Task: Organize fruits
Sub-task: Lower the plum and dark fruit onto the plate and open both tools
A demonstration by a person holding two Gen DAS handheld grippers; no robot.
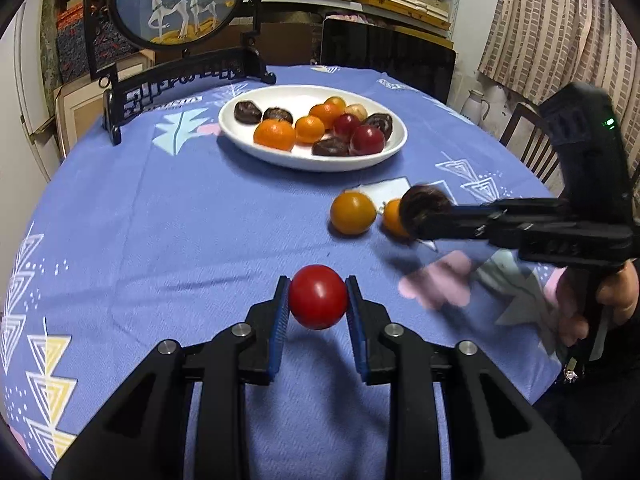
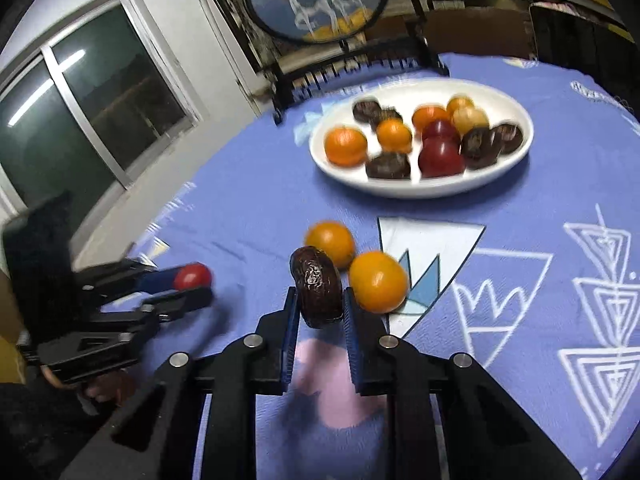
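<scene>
Left wrist view: both grippers hold fruit above the blue-clothed table [image 1: 160, 216].

Left gripper [image 1: 318, 300] is clamped on a red tomato [image 1: 318, 297], lifted clear of the cloth. At about three o'clock the right gripper [image 2: 320, 304] is clamped on a dark wrinkled date [image 2: 318, 288], with a hand [image 1: 616, 296] on its handle. Two orange fruits [image 2: 378, 281] lie on the cloth just past the date, toward twelve o'clock. Farther at twelve, a white plate [image 1: 280, 156] holds more orange, red and dark fruits, near an ornamental screen [image 1: 180, 0].
</scene>
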